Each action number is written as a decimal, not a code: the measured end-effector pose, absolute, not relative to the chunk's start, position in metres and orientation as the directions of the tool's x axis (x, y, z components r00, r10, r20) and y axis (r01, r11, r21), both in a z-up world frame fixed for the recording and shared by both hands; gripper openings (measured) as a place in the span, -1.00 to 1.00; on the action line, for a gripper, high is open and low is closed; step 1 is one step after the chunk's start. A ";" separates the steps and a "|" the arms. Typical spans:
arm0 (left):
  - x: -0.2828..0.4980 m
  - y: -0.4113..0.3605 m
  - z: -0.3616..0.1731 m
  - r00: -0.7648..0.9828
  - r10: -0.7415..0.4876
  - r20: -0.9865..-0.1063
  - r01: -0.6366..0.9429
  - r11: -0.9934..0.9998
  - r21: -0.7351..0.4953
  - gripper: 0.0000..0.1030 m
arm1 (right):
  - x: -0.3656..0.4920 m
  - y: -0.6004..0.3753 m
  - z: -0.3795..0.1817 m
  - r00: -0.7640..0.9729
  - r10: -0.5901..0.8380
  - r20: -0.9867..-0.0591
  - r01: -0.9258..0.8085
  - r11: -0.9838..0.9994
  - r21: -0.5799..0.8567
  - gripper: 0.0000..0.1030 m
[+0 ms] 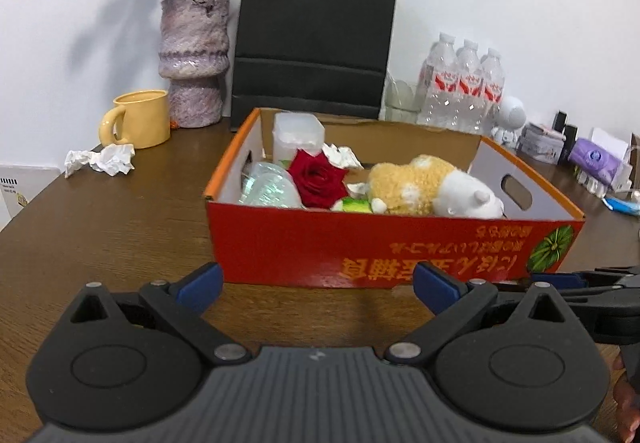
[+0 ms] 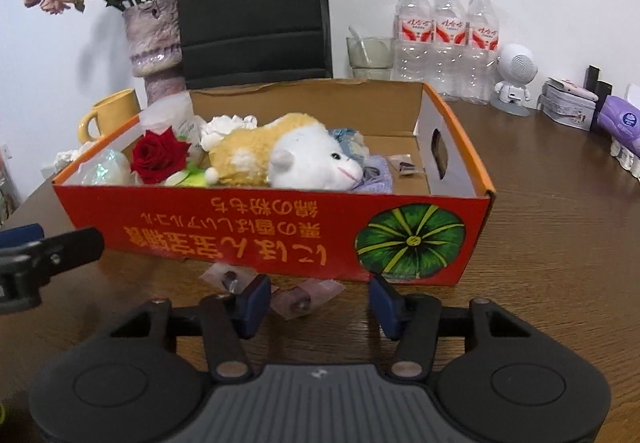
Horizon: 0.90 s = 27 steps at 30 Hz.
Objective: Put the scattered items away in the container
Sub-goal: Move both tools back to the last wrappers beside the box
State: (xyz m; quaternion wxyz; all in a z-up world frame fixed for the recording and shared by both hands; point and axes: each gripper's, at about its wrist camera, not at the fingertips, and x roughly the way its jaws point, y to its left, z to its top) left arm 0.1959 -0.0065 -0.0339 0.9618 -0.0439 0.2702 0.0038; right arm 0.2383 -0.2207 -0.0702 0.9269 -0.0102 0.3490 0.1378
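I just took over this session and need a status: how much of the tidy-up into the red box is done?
Mostly done: the plush toy, red rose and other bits already lie in the red box. Nothing is in hand; left claw and right claw are both open. Left: two small wrapped packets on the table before the box, near the right claw, and crumpled paper beside the yellow mug.

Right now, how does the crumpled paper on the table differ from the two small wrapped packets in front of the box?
The crumpled paper is white and opaque; the wrapped packets are clear pinkish film with something dark inside. The paper lies by the yellow mug, far from both tongs; the packets lie just ahead of the open right tongs. Both are still outside the red box.
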 end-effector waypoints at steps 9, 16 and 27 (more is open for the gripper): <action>0.207 -0.061 -0.045 0.830 -0.044 -0.557 0.037 0.999 -0.023 1.00 | 0.233 -0.241 -0.070 0.687 0.336 -0.644 -0.322 0.936 0.144 -0.73; 0.219 -0.091 -0.051 0.821 -0.022 -0.570 0.045 0.999 0.027 1.00 | 0.229 -0.269 -0.066 0.695 0.353 -0.626 -0.340 0.929 0.146 -0.82; 0.235 -0.110 -0.061 0.778 -0.043 -0.627 0.098 0.994 0.053 0.16 | 0.229 -0.294 -0.066 0.685 0.384 -0.619 -0.353 0.918 0.179 -0.82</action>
